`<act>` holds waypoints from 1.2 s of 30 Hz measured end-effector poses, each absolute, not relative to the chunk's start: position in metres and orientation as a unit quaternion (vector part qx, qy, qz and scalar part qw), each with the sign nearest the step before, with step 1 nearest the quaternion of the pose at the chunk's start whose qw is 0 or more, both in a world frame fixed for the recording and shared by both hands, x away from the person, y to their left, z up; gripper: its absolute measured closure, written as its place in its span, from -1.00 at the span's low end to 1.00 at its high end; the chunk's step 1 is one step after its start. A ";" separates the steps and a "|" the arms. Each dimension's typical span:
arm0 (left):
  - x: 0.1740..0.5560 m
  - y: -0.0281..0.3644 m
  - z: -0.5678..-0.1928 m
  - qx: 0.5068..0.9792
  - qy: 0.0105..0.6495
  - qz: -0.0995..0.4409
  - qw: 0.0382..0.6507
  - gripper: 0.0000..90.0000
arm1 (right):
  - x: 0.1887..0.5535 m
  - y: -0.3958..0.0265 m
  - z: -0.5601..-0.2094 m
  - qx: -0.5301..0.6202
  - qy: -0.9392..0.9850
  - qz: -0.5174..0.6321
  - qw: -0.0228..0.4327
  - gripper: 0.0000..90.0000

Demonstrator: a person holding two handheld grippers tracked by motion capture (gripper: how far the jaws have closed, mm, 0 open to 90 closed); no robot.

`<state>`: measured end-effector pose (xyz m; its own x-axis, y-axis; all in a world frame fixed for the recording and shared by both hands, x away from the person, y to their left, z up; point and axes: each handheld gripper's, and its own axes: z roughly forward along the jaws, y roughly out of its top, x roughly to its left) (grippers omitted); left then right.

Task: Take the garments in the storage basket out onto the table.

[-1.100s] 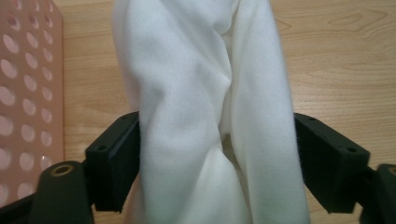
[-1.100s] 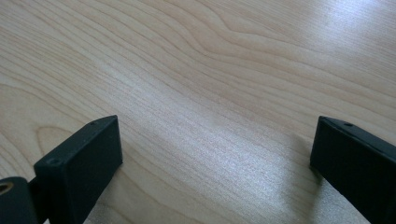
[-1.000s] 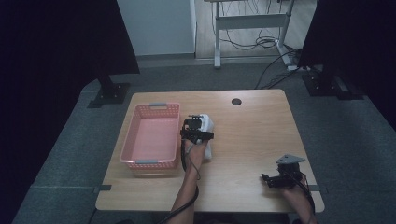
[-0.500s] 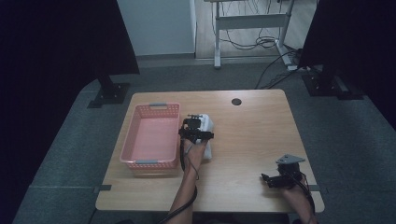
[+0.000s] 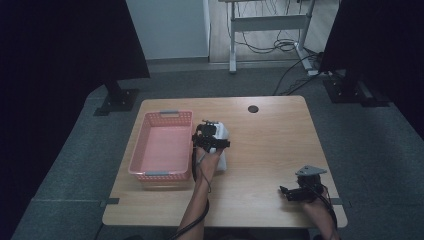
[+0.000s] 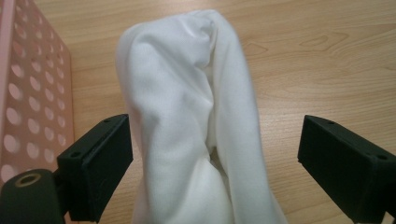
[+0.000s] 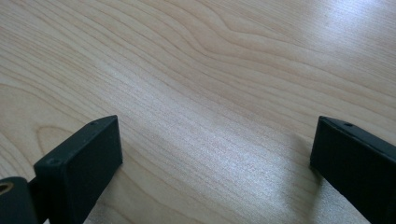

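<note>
White cloth point(image 6: 191, 126) betw. open L jaws

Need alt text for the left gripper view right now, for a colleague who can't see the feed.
A crumpled white cloth lies on the wooden table between the left gripper's two black fingers, which stand apart, the right one well clear of it. A pink perforated basket runs along the left edge.

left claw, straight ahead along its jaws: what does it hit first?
The white cloth: it already lies between the open jaws of the left claw, bunched up on the table. The pink basket stands off to the side.
</note>
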<state>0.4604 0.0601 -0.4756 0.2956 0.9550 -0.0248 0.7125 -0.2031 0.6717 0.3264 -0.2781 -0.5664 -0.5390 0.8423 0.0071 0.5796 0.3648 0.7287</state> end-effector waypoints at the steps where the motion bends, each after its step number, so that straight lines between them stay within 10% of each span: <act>1: 0.460 0.060 -0.474 0.748 0.556 0.205 0.299 -0.78 | 0.326 -0.278 -0.566 0.442 0.805 0.350 0.188 -0.96; 36: 0.442 0.096 -0.431 0.752 0.527 0.205 0.339 -0.81 | 0.326 -0.278 -0.566 0.442 0.805 0.350 0.188 -0.96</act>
